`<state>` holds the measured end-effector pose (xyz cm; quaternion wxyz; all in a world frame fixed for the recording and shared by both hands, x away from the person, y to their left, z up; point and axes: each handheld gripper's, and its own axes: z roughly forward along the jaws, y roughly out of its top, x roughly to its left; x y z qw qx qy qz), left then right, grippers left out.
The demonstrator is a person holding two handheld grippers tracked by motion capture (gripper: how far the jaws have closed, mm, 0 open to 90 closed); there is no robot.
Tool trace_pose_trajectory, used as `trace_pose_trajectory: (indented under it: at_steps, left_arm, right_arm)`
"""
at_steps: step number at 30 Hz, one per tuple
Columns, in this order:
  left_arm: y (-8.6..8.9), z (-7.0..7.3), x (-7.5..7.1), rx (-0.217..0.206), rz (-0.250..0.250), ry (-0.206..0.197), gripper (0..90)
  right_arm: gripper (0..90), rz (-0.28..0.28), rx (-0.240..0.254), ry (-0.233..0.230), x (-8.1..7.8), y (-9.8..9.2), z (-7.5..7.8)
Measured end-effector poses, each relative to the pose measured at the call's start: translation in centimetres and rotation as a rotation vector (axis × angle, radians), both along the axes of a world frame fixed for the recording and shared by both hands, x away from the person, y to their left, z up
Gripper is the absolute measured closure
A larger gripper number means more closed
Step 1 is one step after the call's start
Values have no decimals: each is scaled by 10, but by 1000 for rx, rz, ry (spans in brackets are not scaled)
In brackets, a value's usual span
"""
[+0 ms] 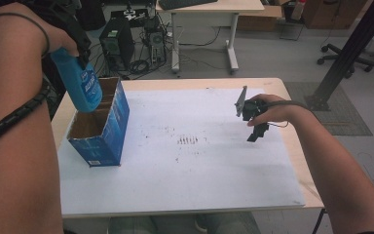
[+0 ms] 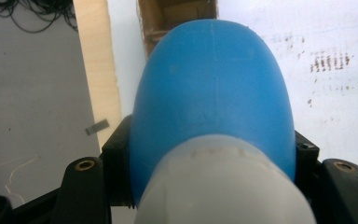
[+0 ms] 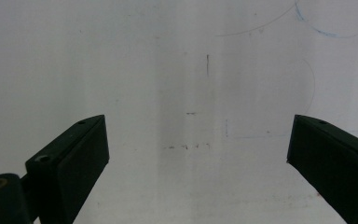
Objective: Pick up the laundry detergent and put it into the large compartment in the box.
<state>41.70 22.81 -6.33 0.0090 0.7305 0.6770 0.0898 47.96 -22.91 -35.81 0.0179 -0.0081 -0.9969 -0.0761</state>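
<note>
Over the near-left corner of the table, the left gripper (image 1: 80,58) is carrying a blue bottle (image 1: 84,83) above an open blue carton (image 1: 101,127). Its jaws are clamped on the bottle's sides; in the left gripper view the blue body (image 2: 214,93) swells up between the two black jaws, with the pale cap end toward the camera. The bottle hangs bottom-down and tilted, its base pointing toward the carton's open top. The carton stands upright on the white sheet (image 1: 199,170) that covers the table, near its left edge. I can see brown cardboard dividers inside it, so it has compartments, and the nearest one looks empty from where I stand.

By my reckoning, the step in hand is loading the bottle into the carton, and the bottle is at the lowering stage: above the opening, not yet inside. The base looks to sit over the carton's left wall rather than squarely over a compartment, though from this angle I cannot be sure.

The next move calls for straightening the bottle so it stands more upright, centring its base over one compartment, then sinking it between the dividers before letting go. A tilted entry could catch the cardboard rim or nudge the light carton along the sheet.

The right gripper (image 1: 254,127) hovers over the right part of the sheet, well apart from the carton, jaws spread wide with nothing between them.
</note>
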Motion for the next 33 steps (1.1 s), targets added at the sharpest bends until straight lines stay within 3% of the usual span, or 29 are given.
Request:
trace_pose_trajectory:
  at_steps: [6,33]
  left_arm:
    - [5,-5,0,-2,20,-12,382]
    - [21,-50,8,-1,38,22,381]
  right_arm:
    - [54,1,2,0,-1,0,0]
    - [54,6,0,-4,-3,1,2]
